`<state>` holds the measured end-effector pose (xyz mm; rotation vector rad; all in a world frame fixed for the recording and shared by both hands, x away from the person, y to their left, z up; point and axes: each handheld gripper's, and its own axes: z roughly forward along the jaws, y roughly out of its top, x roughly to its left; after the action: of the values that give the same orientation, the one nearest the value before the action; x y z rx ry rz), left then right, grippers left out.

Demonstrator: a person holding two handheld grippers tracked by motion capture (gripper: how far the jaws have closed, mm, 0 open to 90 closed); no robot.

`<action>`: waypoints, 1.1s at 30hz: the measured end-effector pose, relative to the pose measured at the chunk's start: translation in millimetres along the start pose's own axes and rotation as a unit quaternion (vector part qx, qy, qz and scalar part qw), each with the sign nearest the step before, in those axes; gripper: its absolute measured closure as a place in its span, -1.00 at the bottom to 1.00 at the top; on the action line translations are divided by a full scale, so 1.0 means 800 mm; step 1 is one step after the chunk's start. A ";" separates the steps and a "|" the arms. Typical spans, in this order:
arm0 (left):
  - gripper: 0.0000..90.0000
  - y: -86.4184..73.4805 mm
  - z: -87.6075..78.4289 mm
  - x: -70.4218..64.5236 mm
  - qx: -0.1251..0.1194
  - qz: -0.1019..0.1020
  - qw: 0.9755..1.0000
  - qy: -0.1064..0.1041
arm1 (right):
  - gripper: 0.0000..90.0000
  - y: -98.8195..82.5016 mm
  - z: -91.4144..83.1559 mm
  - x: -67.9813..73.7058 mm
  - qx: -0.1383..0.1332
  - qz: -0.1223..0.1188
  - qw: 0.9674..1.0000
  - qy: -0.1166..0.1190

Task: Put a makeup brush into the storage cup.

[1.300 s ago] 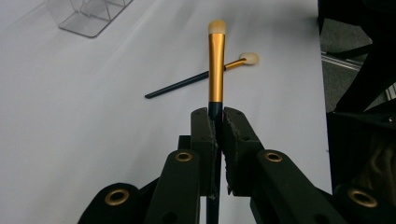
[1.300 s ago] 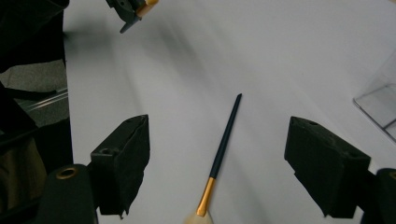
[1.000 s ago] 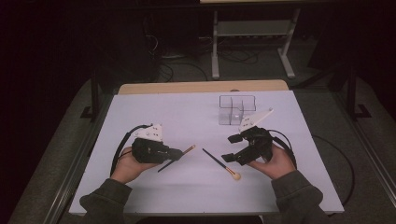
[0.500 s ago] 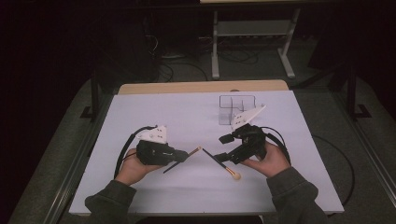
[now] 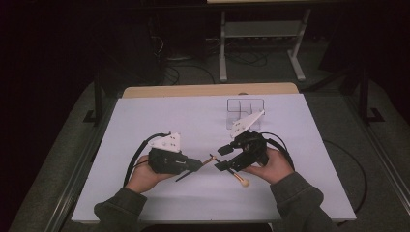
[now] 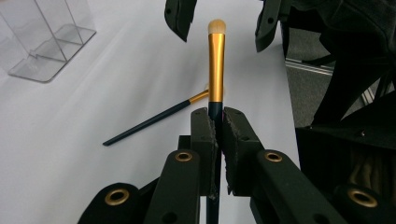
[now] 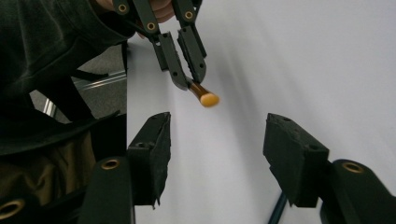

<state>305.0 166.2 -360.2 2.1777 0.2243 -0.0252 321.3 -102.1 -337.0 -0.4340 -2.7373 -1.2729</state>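
Nearest the person, a second brush (image 5: 240,177) lies loose on the white table (image 5: 159,116), just right of centre. Above it the left gripper (image 6: 215,122) is clamped tight on the dark handle of a makeup brush (image 6: 216,65), its gold ferrule and soft tip pointing right toward the right gripper (image 7: 215,154), whose jaws have just been closing but stand apart with nothing between them. The brush looks light, stiff and slim, likely slippery on the ferrule; the handle seems the safer hold. Farther back stands a clear organiser (image 5: 245,107).
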 end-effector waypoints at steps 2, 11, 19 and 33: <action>0.85 0.001 0.002 -0.001 0.002 0.001 1.000 -0.003 | -0.03 0.001 0.003 0.001 0.003 -0.003 1.000 0.006; 0.85 0.004 0.008 -0.005 0.003 0.009 1.000 -0.009 | 0.21 0.004 0.010 -0.001 0.007 -0.009 1.000 0.026; 0.85 0.005 0.012 -0.007 0.005 0.011 1.000 -0.013 | 0.43 0.003 0.011 -0.005 0.002 -0.004 0.999 0.047; 0.85 0.005 0.020 -0.009 0.012 0.019 1.000 -0.019 | 0.84 0.001 0.017 -0.010 0.006 0.013 0.996 0.092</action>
<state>299.4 150.2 -365.4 2.2034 0.1631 -0.0476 329.5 -93.0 -347.0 -0.3315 -2.5777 -1.2253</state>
